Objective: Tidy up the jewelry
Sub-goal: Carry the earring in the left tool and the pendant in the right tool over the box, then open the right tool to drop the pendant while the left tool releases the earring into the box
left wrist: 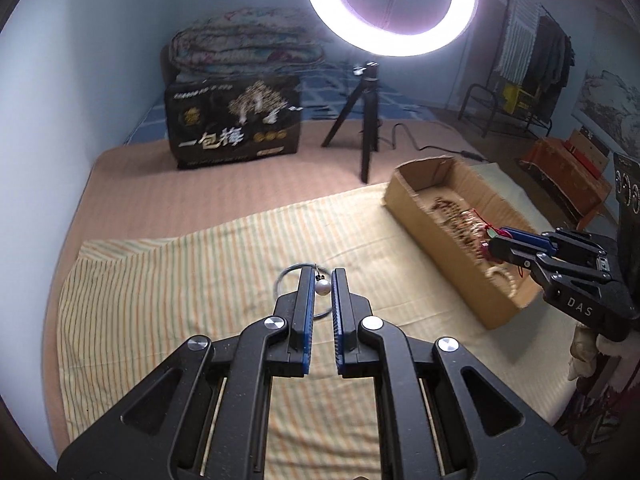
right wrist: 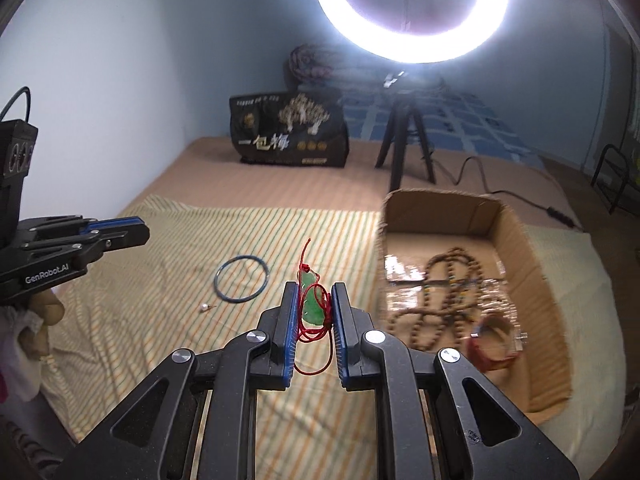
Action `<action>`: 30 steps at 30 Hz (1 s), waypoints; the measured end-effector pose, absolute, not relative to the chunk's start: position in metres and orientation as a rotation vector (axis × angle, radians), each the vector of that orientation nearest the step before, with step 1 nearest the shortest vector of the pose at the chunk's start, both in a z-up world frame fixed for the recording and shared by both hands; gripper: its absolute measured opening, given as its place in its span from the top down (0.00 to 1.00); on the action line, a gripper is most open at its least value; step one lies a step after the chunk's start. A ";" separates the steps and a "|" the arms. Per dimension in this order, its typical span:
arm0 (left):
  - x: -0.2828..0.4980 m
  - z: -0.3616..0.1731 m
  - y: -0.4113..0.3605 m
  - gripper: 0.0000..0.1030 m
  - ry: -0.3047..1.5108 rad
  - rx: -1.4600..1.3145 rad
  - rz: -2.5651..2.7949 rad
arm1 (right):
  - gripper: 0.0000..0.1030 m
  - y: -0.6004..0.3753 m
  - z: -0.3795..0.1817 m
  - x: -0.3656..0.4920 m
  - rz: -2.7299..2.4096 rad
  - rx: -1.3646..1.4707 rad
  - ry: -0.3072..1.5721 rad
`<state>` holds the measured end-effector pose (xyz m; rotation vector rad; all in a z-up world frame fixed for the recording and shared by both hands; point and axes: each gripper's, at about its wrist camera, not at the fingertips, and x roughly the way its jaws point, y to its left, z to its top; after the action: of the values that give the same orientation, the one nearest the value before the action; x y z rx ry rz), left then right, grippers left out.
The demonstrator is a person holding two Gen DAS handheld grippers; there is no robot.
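the green pendant [right wrist: 310,307] on its red cord [right wrist: 314,354] is pinched between the right tongs [right wrist: 315,300], which are closed down on it with only the stone's width between the pads, cord loops dangling underneath. it's held up over the striped cloth [right wrist: 160,280], just left of the cardboard box [right wrist: 520,248]. in the left wrist view those same tongs reach over the box's near end. inside the box there's a string of brown wooden beads [right wrist: 440,292], a reddish bangle [right wrist: 494,350] and some shiny wrapped bits i can't make out.

out on the cloth lie a thin dark blue bangle [right wrist: 241,279] and, just beside it, a small pearl earring [right wrist: 205,307]. the left tongs [left wrist: 322,286] hang right above the pearl with a small gap between the pads, holding nothing.

all of this is on a bed [left wrist: 200,168]. further back stand a black printed bag [left wrist: 234,120], a tripod [left wrist: 366,120] and a ring light [left wrist: 392,4].
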<state>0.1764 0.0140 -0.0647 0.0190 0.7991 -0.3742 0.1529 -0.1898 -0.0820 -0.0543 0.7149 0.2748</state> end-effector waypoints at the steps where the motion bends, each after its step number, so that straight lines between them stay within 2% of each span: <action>1: 0.173 -0.061 0.007 0.94 0.795 0.024 -0.380 | 0.86 -0.195 -0.078 0.150 0.272 -0.051 0.709; 15: 0.148 -0.027 -0.074 0.94 0.768 0.032 -0.456 | 0.86 -0.271 -0.049 0.131 0.242 0.004 0.696; 30: 0.175 -0.038 -0.146 0.94 0.790 -0.022 -0.497 | 0.86 -0.328 -0.050 0.149 0.220 0.000 0.775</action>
<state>0.1752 -0.1458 -0.0377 -0.0224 0.7898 -0.4968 0.1493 -0.3285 -0.0500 0.0004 0.7750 0.2204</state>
